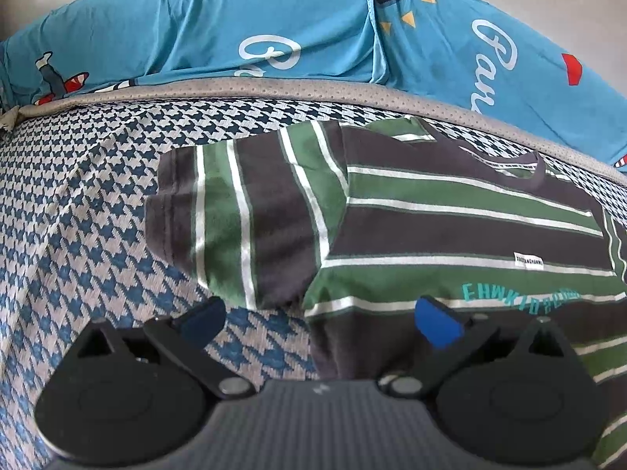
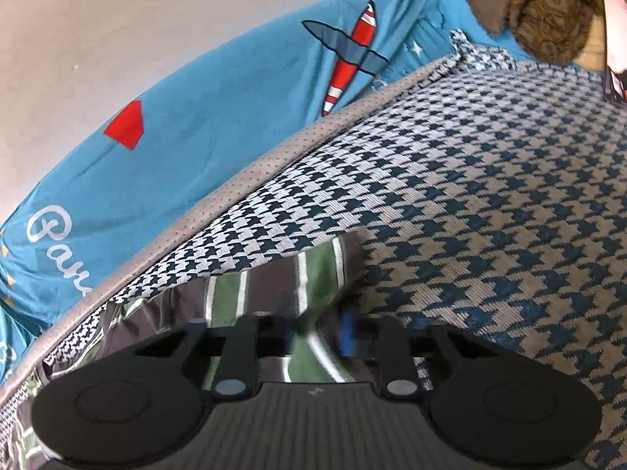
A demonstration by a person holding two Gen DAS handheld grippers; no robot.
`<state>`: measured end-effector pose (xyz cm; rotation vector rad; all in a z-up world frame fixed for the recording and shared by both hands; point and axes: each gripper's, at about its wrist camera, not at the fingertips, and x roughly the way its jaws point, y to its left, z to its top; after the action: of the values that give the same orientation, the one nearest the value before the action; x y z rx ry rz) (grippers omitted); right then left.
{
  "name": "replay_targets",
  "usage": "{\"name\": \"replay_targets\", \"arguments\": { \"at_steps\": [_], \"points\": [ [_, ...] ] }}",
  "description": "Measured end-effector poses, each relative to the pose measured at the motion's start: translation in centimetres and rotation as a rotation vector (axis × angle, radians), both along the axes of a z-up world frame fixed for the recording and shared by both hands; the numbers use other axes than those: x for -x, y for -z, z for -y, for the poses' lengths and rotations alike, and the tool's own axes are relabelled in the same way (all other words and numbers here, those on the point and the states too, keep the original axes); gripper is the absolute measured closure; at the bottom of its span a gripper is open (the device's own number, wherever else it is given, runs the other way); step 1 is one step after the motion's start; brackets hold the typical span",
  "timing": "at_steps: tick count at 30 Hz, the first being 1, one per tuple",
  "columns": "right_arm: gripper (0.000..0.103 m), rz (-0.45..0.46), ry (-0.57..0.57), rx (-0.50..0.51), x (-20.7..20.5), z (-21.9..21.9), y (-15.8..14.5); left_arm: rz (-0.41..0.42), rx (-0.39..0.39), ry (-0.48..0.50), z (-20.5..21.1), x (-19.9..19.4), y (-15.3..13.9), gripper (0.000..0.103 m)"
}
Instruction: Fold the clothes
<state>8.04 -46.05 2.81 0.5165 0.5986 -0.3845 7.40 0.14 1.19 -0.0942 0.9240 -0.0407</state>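
A T-shirt [image 1: 450,231] striped in green, dark grey and white lies flat on the houndstooth mat [image 1: 98,203], neck toward the far right. Its left sleeve [image 1: 235,219] is spread out to the left. My left gripper [image 1: 319,323] hovers open just before the sleeve's underarm, with one blue pad over the mat and the other over the shirt's body. In the right wrist view, my right gripper [image 2: 317,338] is shut on a blurred fold of the striped shirt [image 2: 274,278], lifted a little off the mat [image 2: 490,215].
A blue sheet [image 1: 274,27] printed with planes and white script runs behind the mat's grey mesh border [image 1: 274,88]. A brown furry thing [image 2: 548,19] and a phone-like object [image 2: 615,66] sit at the mat's far right corner.
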Motion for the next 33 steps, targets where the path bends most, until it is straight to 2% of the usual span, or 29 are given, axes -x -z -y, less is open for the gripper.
{"name": "replay_targets", "arguments": {
  "at_steps": [6,10,14,18,20,23,33],
  "points": [
    [0.095,0.051,-0.073,0.126,-0.9,-3.3,-1.6,0.000,0.006,-0.011,-0.4,0.0,0.0,0.000],
    [0.095,0.114,-0.185,0.203,-1.7,-7.3,-3.2,0.004,0.006,-0.020,-0.7,0.0,-0.1,0.000],
    [0.095,0.174,-0.374,0.228,-1.8,-12.6,-3.9,0.006,0.005,-0.030,-1.0,0.0,-0.1,0.000],
    [0.082,0.140,-0.618,0.145,-2.3,-17.1,-3.1,0.000,0.015,-0.040,-1.2,-0.1,-0.2,0.000],
    [0.080,0.145,-0.701,0.154,-1.9,-18.5,-3.4,0.003,0.020,-0.045,-1.3,-0.1,-0.3,0.000],
    [0.074,0.192,-0.701,0.199,-1.0,-18.6,-4.6,0.008,0.025,-0.053,-1.5,-0.2,-0.5,0.000],
    [0.071,0.076,-0.545,0.243,0.5,-13.9,-4.1,0.012,0.028,-0.050,-1.5,-0.2,-0.6,0.000]
  ]
}}
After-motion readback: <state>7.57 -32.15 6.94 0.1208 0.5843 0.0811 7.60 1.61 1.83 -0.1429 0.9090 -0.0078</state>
